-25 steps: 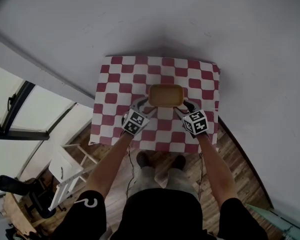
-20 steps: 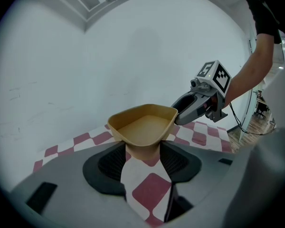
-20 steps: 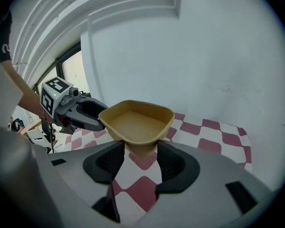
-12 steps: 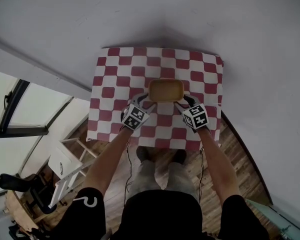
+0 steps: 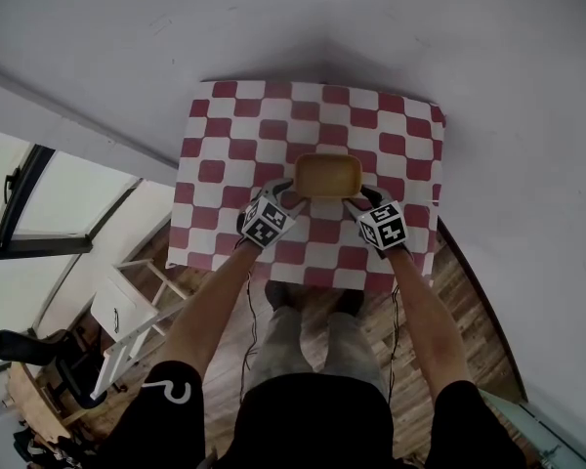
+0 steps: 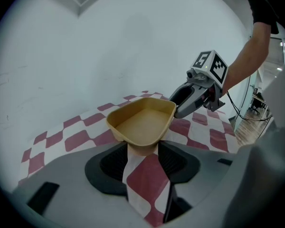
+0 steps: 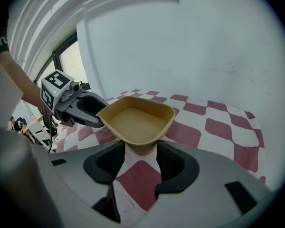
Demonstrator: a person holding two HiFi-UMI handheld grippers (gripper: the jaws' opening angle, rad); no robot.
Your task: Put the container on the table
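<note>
Brightness: we see soft, even daylight over the table [image 5: 215,174].
Source: left of the table, a window [image 5: 68,203] burns out to white.
Shadows: a dim patch darkens the wall [image 5: 322,62] just beyond the table's far edge.
Surfaces: the container [image 5: 327,176] looks matte, evenly lit, sharp.
Distortion: in both gripper views we find the table's checks bent by fisheye, corners black.
Focus: the foreground nearest each lens is soft.

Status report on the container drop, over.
Tools: left tool just closed tighter on container corner, right tool clamped on another corner. Container low at checkered table, contact unclear. Nothing in the way.
</note>
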